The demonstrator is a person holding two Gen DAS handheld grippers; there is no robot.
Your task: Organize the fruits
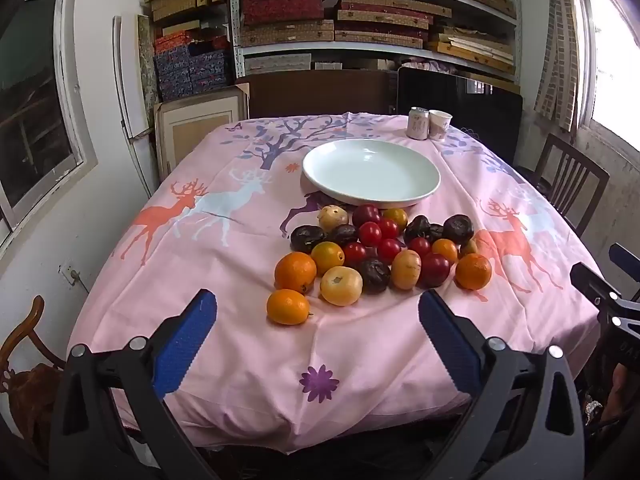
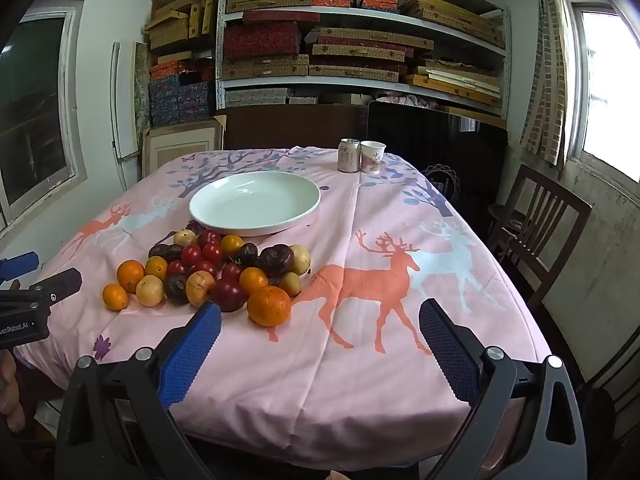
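From the left wrist camera, the left gripper [image 1: 318, 320] hung over the near edge of the table [image 1: 248, 364], its blue fingers [image 1: 188, 340] spread wide with nothing between them. A heap of fruit [image 1: 380, 256] lay on the pink deer-print cloth around the middle of the table, just ahead of the fingertips: oranges [image 1: 295, 272], red tomatoes [image 1: 370, 234], dark plums [image 1: 374, 275] and pale yellow fruits [image 1: 341, 285]. One small orange [image 1: 288, 307] sat nearest the near edge. A white plate [image 1: 371, 171] stood just behind the heap, bare inside. A can [image 1: 418, 123] and a paper cup [image 1: 440, 125] stood together at the far edge.

From the right wrist camera, the right gripper [image 2: 320, 320] also stood spread and empty over the near edge. The fruit [image 2: 208, 272] lay ahead and to its left, with a large orange [image 2: 269, 305] closest to its left finger [image 2: 192, 352]. The plate [image 2: 255, 203] lay beyond the heap, towards the far edge. The other gripper showed at the left border.
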